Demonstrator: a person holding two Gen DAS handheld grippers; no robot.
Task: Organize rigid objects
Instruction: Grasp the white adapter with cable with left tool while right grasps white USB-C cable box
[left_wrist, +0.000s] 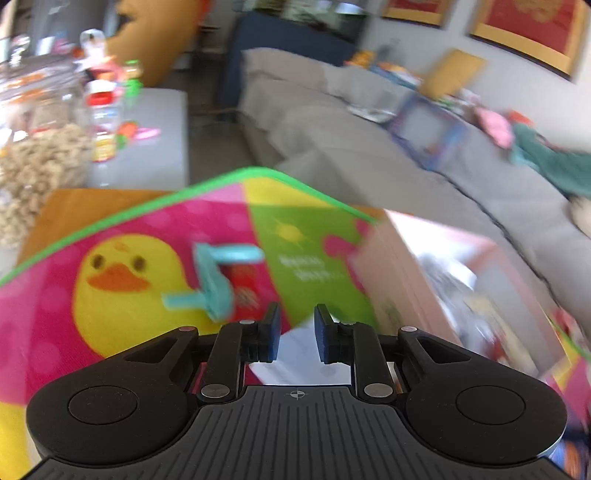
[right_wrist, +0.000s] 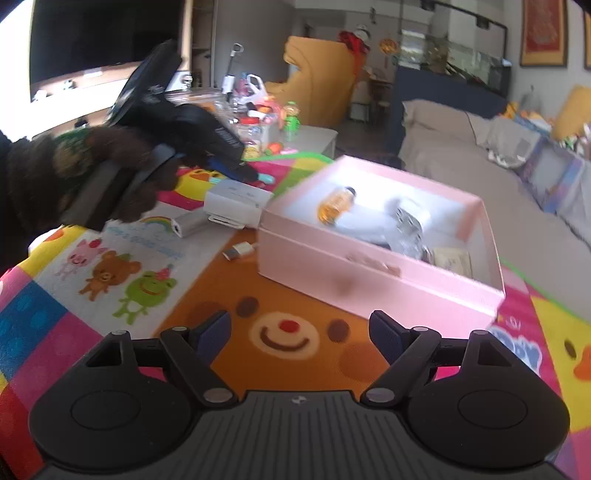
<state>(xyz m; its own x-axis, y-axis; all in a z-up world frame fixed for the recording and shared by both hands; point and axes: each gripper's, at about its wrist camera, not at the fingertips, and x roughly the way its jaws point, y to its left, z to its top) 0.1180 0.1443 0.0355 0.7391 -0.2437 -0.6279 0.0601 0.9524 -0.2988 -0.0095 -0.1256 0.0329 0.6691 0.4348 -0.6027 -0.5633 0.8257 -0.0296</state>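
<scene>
A pink open box (right_wrist: 369, 280) stands on the colourful play mat (right_wrist: 110, 295). Inside it lie an amber bottle (right_wrist: 336, 205), a silvery item (right_wrist: 408, 225) and a card (right_wrist: 452, 260). Left of the box are a white adapter box (right_wrist: 236, 201), a small silver device (right_wrist: 188, 225) and a tiny white plug (right_wrist: 238, 251). My right gripper (right_wrist: 299, 332) hangs open over the bear face, empty. A gloved hand holds my left gripper (right_wrist: 251, 172) beside a teal clip (right_wrist: 266, 179). In the blurred left wrist view that gripper (left_wrist: 297, 328) is shut with nothing between its pads. The teal clip (left_wrist: 214, 280) lies just ahead on its left.
A grey low table (left_wrist: 155, 147) behind the mat carries a big jar of snacks (left_wrist: 40, 155), bottles and small toys (right_wrist: 258, 125). A grey sofa (right_wrist: 461, 166) with cushions and books runs along the right. The pink box (left_wrist: 406, 280) is close on the left gripper's right.
</scene>
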